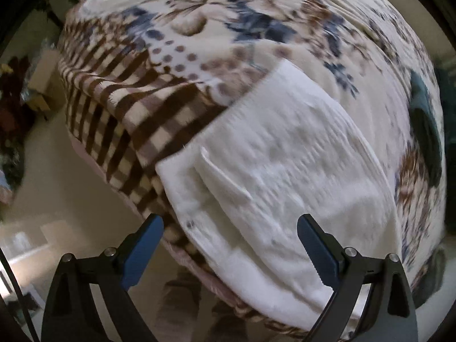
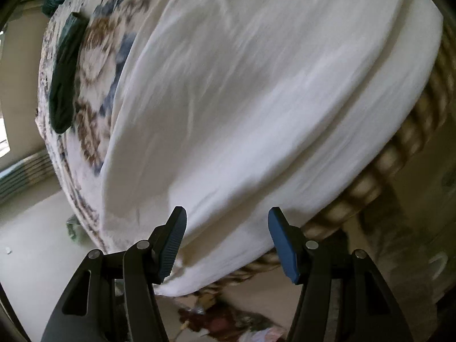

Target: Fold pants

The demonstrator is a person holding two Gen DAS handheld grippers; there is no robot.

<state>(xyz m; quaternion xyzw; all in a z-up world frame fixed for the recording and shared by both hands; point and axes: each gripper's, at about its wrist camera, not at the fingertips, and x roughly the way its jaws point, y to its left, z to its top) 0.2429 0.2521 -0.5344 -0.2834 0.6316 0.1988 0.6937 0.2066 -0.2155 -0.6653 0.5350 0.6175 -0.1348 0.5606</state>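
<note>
pants on blanket, near the bed edge

the pants (image 1: 285, 156) lie flat on the blanket (image 1: 199, 28), which covers the bed. in the left wrist view a folded garment (image 1: 424, 125) lies on the blanket to the right of the pants, apart from them; in the right wrist view it lies to their left. the floor (image 2: 37, 242) lies below the bed edge.
</note>
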